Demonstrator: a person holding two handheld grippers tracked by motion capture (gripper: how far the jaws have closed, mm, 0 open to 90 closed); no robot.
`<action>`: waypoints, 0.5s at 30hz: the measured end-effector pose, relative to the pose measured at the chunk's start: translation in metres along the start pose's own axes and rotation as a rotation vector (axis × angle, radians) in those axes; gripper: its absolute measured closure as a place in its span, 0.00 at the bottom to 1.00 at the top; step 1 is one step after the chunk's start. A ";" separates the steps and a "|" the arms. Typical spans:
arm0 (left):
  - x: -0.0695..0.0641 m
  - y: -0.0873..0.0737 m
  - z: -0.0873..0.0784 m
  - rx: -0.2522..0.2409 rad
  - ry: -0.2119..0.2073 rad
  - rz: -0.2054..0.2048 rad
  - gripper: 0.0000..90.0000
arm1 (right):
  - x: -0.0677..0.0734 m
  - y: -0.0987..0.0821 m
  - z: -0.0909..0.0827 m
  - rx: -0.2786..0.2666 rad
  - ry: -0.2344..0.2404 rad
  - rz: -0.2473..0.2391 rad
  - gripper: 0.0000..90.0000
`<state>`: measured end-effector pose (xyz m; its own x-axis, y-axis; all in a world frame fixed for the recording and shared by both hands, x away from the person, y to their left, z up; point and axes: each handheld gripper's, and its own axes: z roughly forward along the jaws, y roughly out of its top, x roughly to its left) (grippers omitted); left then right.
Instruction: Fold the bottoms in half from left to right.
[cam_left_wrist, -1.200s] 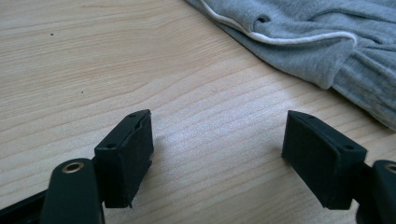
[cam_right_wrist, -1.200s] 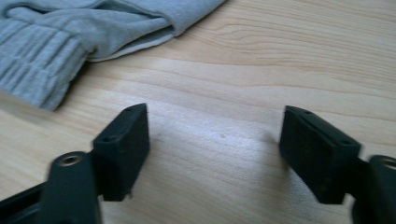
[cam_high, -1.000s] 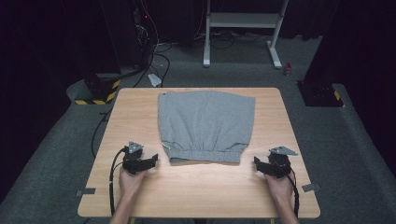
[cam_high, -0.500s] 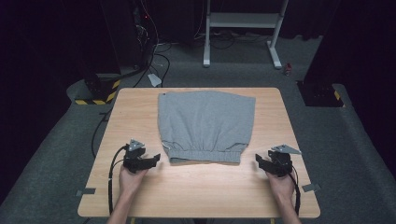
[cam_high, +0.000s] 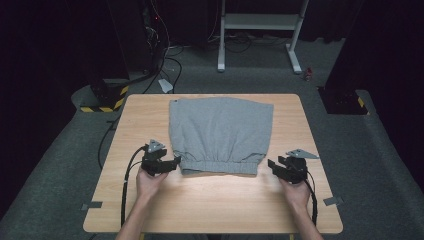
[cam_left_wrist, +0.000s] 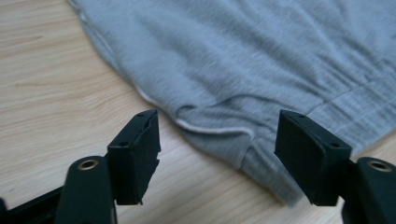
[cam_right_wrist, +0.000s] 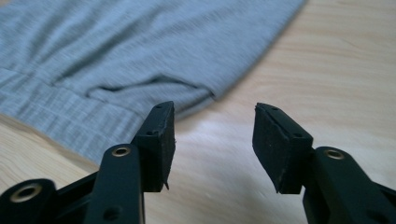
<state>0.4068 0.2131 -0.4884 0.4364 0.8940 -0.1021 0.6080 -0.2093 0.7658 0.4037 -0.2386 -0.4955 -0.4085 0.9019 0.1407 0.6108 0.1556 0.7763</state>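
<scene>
The grey shorts (cam_high: 220, 132) lie flat mid-table, waistband near. Left gripper (cam_high: 167, 163), open and empty, jaws just been closing, stands at the near-left corner, cloth between them. Right gripper (cam_high: 276, 167), likewise narrowing but empty, sits just off the near-right corner. Next, I judge: pinch both corners.

Grey shorts (cam_high: 221, 134) lie flat on the table (cam_high: 210, 205), seemingly untouched, a tool (cam_high: 171, 163) (cam_high: 274, 165) at each waistband corner.

Grey shorts (cam_high: 220, 132) – soft matt knit cloth, ribbed waistband; table (cam_high: 210, 205) – smooth pale wood grain.
</scene>
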 end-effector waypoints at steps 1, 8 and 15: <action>-0.001 0.002 0.003 0.005 0.000 0.002 0.35 | 0.002 0.003 0.003 -0.004 0.008 -0.014 0.56; -0.010 0.011 0.019 -0.002 -0.014 0.002 0.37 | 0.020 0.018 0.026 0.015 0.050 -0.039 0.57; -0.019 0.014 0.039 0.039 -0.015 0.027 0.40 | 0.030 0.026 0.047 0.039 0.046 -0.069 0.54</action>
<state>0.4324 0.1775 -0.5005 0.4623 0.8820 -0.0917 0.6216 -0.2486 0.7429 0.4390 -0.1890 -0.4997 -0.4812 0.8689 0.1163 0.6056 0.2336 0.7607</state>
